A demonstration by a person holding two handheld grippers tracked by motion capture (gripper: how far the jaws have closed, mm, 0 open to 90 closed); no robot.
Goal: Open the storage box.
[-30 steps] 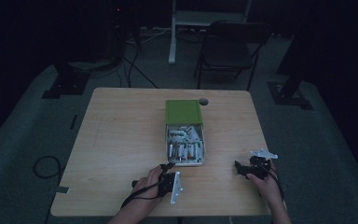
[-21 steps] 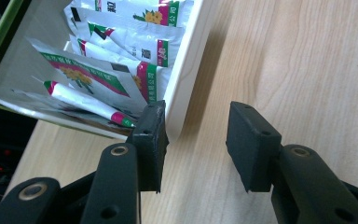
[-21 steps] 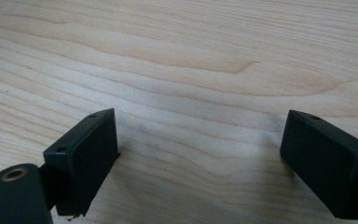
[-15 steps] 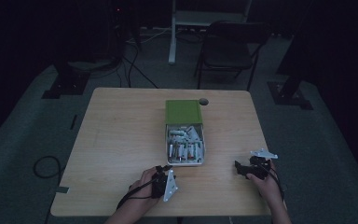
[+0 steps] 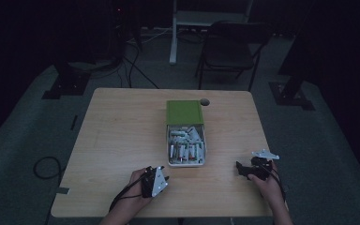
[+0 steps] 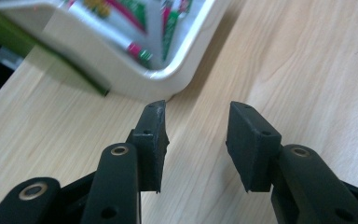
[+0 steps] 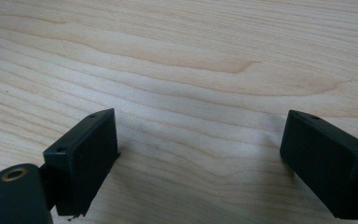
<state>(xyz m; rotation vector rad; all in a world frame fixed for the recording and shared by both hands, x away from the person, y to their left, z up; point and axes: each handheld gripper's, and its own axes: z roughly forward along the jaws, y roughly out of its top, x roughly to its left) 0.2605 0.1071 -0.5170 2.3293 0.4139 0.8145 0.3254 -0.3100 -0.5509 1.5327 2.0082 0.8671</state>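
Observation:
A white box [image 5: 185,164] with several green and white batteries [image 5: 183,151] in it stands in the middle of the wooden table [image 5: 117,136]. Its green lid [image 5: 183,112] lies against its far end. My left gripper [image 5: 162,173] is just off the box's near left corner, close to the table's front edge. In the left gripper view its jaws [image 6: 196,140] stand open over bare wood, pointing at the box's rounded corner [image 6: 121,74]. My right gripper [image 5: 240,168] rests to the right of the box, and its jaws [image 7: 200,154] are wide open over bare wood.
A round hole [image 5: 205,101] sits in the tabletop beside the lid's far right corner. Behind the table stand a dark folding chair [image 5: 229,47] and a white stand [image 5: 173,33]. A cable loop [image 5: 47,166] lies on the floor at the left.
My left gripper has drawn back from the box's near corner, toward the table's front edge and slightly left. The right gripper has kept still.

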